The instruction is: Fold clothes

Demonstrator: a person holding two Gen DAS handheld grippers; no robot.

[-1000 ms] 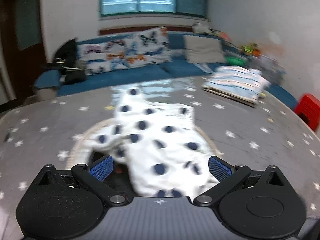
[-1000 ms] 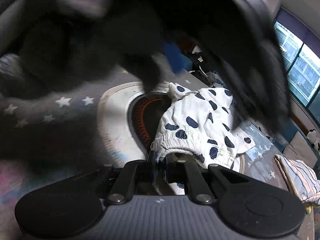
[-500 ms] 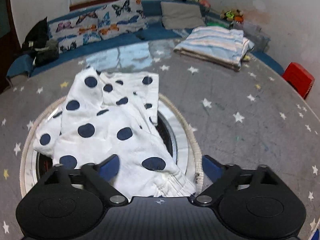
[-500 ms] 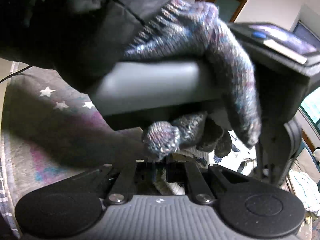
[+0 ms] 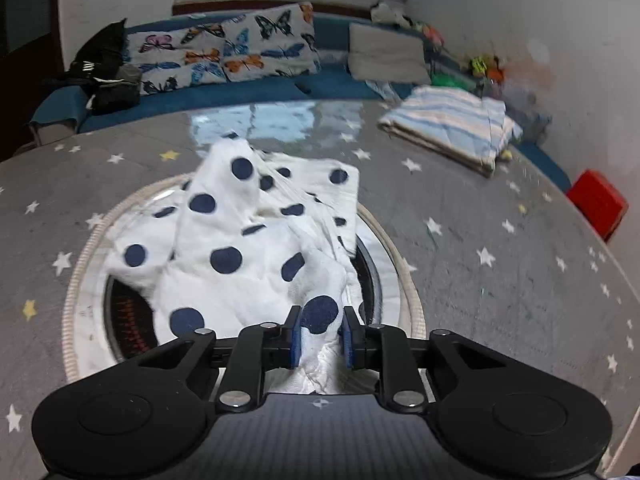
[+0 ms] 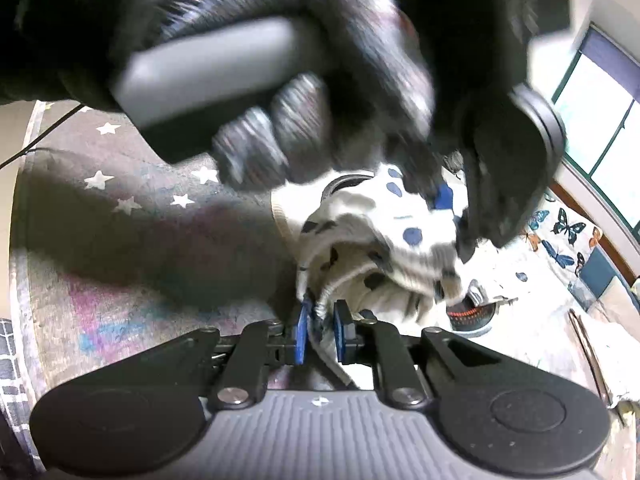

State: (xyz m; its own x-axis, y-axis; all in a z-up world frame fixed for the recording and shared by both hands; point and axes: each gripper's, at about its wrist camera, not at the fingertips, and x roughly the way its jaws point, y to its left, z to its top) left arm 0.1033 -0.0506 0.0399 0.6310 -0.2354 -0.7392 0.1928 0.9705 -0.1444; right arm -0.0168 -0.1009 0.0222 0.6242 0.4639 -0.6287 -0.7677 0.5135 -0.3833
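A white garment with dark blue dots (image 5: pixel 240 248) lies crumpled over a round heater set in the grey star-patterned table cover (image 5: pixel 480 208). My left gripper (image 5: pixel 319 334) is shut on the garment's near edge, cloth bunched between the blue pads. In the right wrist view the same garment (image 6: pixel 384 236) hangs raised. My right gripper (image 6: pixel 319 330) is shut on its gathered hem. The gloved hand holding the left gripper (image 6: pixel 320 80) fills the top of that view and hides much of the cloth.
A round heater with a white rim (image 5: pixel 80 280) sits in the table under the garment. A folded striped blanket (image 5: pixel 452 124) lies at the far right. A red box (image 5: pixel 596 204) is beyond the right edge. A blue sofa with butterfly pillows (image 5: pixel 228 52) stands behind.
My left gripper closed from wide open onto the garment's near edge. The cloth now bunches up between both grippers. The gloved hand moved across the right wrist view.
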